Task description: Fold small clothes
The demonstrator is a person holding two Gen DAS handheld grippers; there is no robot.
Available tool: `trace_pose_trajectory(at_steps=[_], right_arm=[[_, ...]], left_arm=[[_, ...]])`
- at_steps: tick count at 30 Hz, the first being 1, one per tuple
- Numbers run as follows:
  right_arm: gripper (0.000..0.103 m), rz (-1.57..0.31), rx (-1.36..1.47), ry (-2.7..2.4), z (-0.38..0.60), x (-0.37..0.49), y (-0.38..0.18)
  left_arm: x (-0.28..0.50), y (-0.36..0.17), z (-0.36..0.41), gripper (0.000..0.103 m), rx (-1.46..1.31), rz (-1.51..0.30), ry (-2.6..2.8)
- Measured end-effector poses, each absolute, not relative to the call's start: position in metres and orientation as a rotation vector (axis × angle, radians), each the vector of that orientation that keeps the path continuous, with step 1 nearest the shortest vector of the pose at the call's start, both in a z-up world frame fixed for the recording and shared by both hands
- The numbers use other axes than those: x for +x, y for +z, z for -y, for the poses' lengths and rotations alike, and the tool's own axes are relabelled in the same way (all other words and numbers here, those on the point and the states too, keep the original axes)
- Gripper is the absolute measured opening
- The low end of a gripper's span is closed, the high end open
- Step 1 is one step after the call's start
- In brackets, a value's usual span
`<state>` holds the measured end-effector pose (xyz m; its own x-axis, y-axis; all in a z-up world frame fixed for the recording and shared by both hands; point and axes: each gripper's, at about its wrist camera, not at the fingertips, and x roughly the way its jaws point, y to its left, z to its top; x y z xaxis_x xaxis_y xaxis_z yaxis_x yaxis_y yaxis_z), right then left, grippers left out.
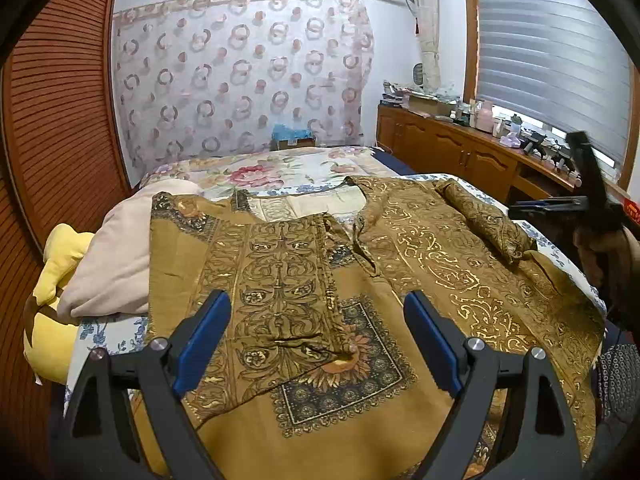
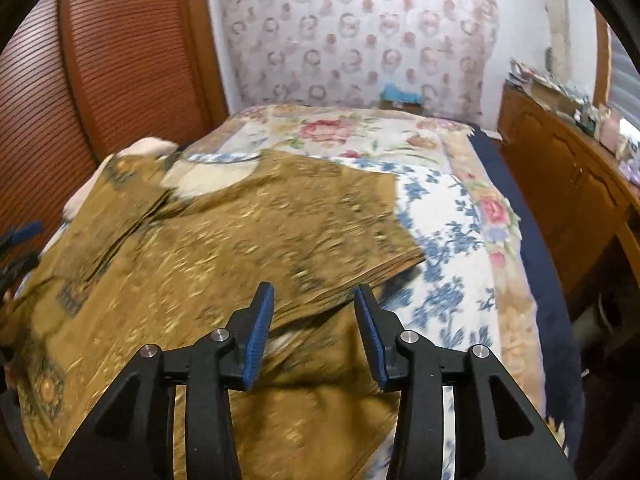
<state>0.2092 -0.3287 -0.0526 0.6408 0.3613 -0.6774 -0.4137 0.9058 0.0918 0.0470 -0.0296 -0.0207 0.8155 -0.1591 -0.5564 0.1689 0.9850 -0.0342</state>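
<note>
Left wrist view shows a floral quilted bedspread (image 1: 280, 172) carrying a mustard-brown printed garment (image 1: 360, 280) spread flat across its near half, gold scrollwork on the right panel, left side folded inward. The left gripper (image 1: 316, 340) hangs above it, blue ribbed pads spread wide, nothing between. The right gripper (image 2: 314, 336), in a blurred view, seems partly parted and empty over the cloth's right edge.

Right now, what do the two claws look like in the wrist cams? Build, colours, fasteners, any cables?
Both match. The left claw has two matte black plastic arms with triangular cut-outs, round silver pivot screws, and flat blue pads on the inner faces; one pad edge looks toothed. The right claw has the same black frame, silver screws and ribbed blue pads. No cables or markings are visible. The hand is barely in view.
</note>
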Motion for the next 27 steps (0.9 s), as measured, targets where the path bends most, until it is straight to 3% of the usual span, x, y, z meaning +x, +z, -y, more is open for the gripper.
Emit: trace_pose_trajectory(at_steps=[13,16,17,21,27], right_arm=[[0.041,-0.895,0.088,0.360,0.347,0.270,-0.086],[0.024,-0.880,0.034,0.354,0.339,0.272,-0.082],[0.010,-0.868,0.008,0.356,0.336,0.271,-0.080],[0.004,-0.821,-0.045,0.372,0.324,0.268,-0.069],[0.003,-0.783,-0.072,0.462,0.295,0.260,-0.049]], left_arm=[[0.043,-0.025,0.033,0.089,0.002,-0.607,-0.192],[0.042,-0.025,0.032,0.089,-0.001,-0.606,-0.189],[0.042,-0.025,0.031,0.089,-0.002,-0.606,-0.188],[0.040,-0.025,0.029,0.089,-0.009,-0.606,-0.187],[0.040,-0.026,0.028,0.089,-0.010,-0.606,-0.184]])
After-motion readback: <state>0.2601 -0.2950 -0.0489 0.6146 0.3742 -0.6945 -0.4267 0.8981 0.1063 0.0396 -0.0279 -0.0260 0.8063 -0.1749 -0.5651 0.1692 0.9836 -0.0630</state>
